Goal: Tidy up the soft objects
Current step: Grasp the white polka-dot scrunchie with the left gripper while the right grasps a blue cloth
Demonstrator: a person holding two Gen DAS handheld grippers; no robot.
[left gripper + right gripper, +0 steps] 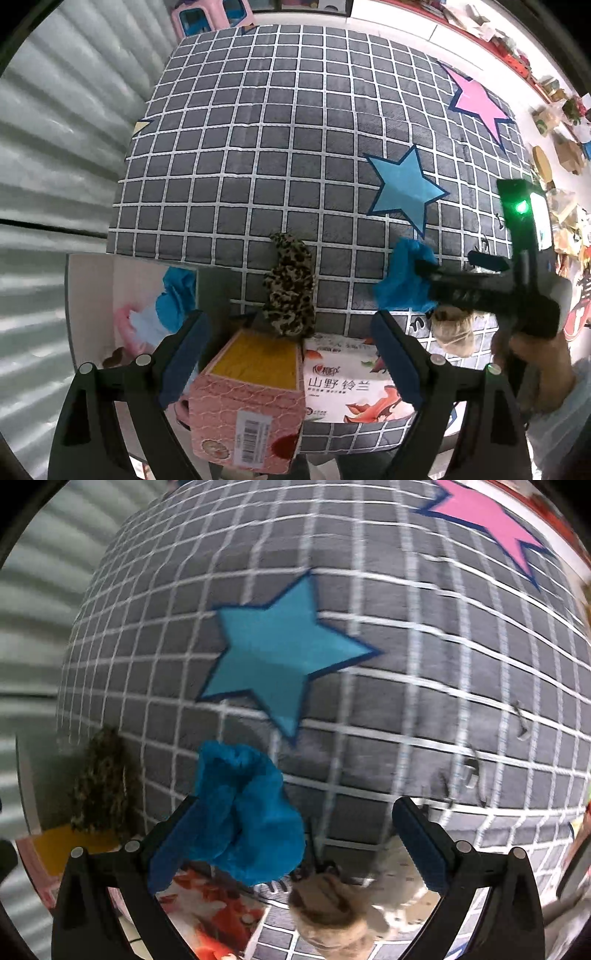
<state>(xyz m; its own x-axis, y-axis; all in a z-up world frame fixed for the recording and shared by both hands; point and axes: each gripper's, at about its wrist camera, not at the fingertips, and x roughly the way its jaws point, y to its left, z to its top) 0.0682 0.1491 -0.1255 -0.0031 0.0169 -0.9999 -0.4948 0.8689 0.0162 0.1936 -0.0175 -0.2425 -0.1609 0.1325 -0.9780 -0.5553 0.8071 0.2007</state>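
Careful — your right gripper (295, 845) is standing wide open, w/ the blue cloth (243, 812) only draping off its left finger, not pinched. It's hanging over the grid mat (369, 701), near the tissue pack (343, 380); could slide off. Left gripper (291, 358) is gaping too, holding nothing, above the pink box (247, 402), leopard scrunchie (290, 288) just beyond it.

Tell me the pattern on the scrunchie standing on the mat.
Leopard print scrunchie, clearest in left wrist view.

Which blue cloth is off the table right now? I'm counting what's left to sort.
The blue cloth against the right gripper's left finger; the other blue cloth lies in the white box.
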